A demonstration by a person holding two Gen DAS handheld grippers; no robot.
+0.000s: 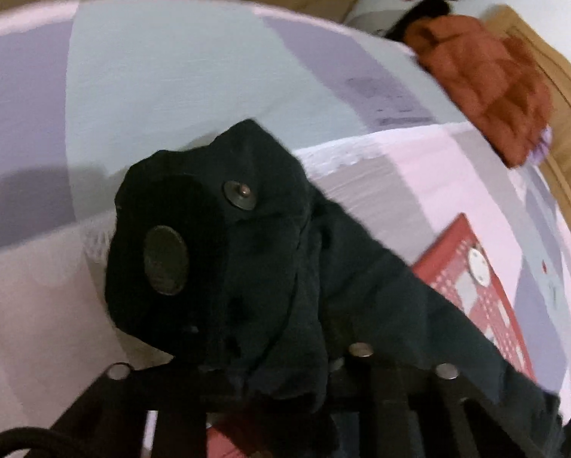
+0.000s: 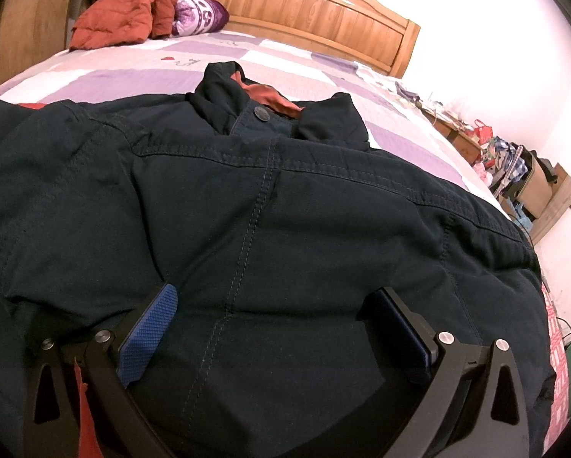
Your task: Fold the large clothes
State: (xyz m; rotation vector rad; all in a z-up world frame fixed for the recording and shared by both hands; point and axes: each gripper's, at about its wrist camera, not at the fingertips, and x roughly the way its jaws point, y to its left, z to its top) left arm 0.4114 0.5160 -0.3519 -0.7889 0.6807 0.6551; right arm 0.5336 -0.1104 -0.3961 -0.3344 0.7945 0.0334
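A dark navy jacket [image 2: 270,206] lies spread on the bed, back side up, its collar [image 2: 270,107] with an orange lining and a metal button at the far end. My right gripper [image 2: 274,328] is open, its blue-padded fingers [image 2: 148,336] resting on the jacket's lower back, nothing between them. In the left wrist view, my left gripper [image 1: 281,378] is shut on a bunched cuff of the jacket's sleeve [image 1: 216,252], with two metal snaps showing, held up above the bed. The fabric hides the fingertips.
The bed has a patchwork quilt [image 2: 216,61] in pink, purple and grey and a wooden headboard [image 2: 308,4]. A rust-orange puffer jacket [image 2: 121,15] and a purple pillow [image 2: 199,15] lie near the head. A red patterned cloth [image 1: 476,278] lies under the jacket. Clutter stands beside the bed at right [image 2: 514,168].
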